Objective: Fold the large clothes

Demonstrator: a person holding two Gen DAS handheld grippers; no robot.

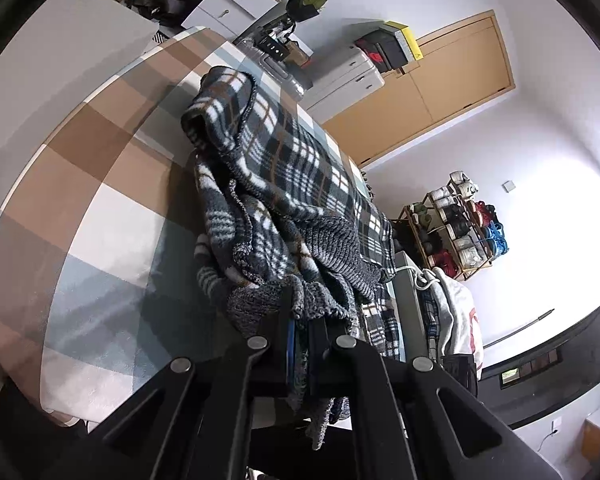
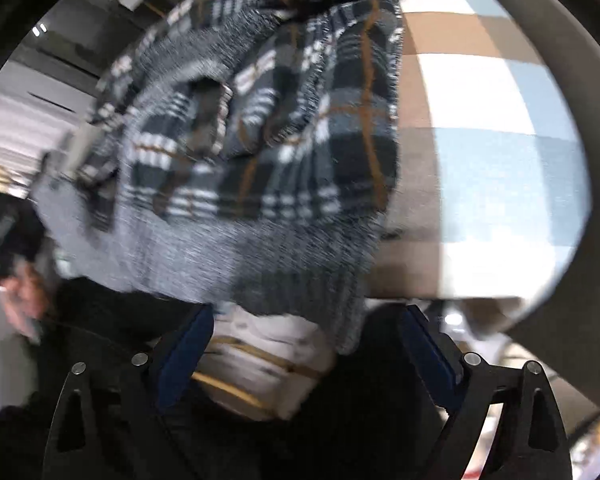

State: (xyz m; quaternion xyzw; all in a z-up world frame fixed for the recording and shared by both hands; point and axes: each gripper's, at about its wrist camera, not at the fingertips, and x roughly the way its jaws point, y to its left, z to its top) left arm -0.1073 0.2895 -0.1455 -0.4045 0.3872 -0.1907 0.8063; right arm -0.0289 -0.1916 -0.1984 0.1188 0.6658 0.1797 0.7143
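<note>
My left hand-held gripper [image 1: 300, 320] is clamped on the plaid garment's [image 1: 284, 168] grey knit hem. It lies on the checked bed [image 1: 112, 184]. My right hand-held gripper [image 2: 306, 344] gapes wide, gripping nothing.

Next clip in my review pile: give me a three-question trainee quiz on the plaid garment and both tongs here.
1. True or false: the left tongs are shut on the dark plaid fleece garment's grey knit hem.
2. The right tongs are: A open, B clamped on fabric?
3. What does the garment lie on?

Key: 1 true. 2 A; the hem hangs just beyond the blue pads. 3 The brown, white and blue checked bedcover.
</note>
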